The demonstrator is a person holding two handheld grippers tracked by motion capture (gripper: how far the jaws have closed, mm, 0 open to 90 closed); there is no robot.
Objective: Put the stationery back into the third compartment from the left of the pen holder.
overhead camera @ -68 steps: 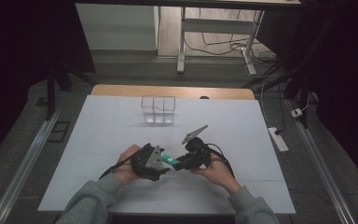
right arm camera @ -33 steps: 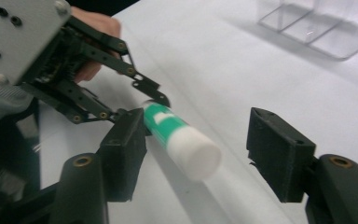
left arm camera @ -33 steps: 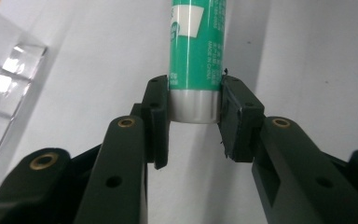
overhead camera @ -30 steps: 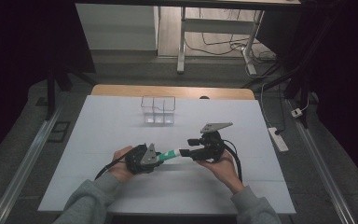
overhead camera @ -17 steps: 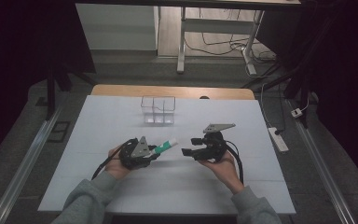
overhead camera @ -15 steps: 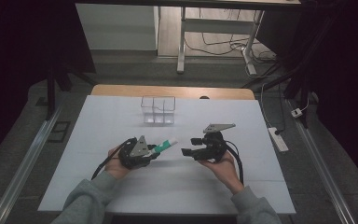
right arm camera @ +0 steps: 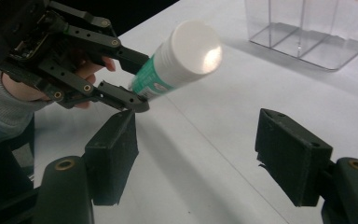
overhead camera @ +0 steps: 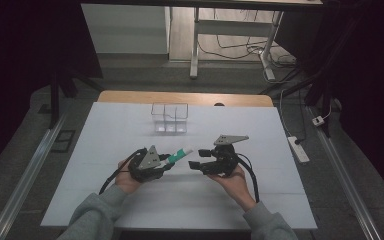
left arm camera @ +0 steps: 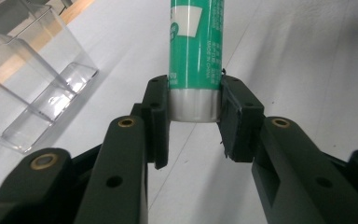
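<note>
Left gripper [overhead camera: 167, 161] clamped on the silver base end of a green tube [overhead camera: 180, 154], pads [left arm camera: 154, 112] pressing on both sides. Right gripper [overhead camera: 196, 159] with jaws standing wide apart, just been opening, nothing between them, stopped just short of the tube's cap. Tube held above the white table [overhead camera: 105, 130], between the two grippers, in front of the clear divided organizer [overhead camera: 169, 117]. Long axis running from the left gripper toward the right one, white cap [right arm camera: 196, 46] leading, tilted slightly up. Glue-stick shape: green label with white print, round flat white cap, bare metallic band at the gripped end.
</note>
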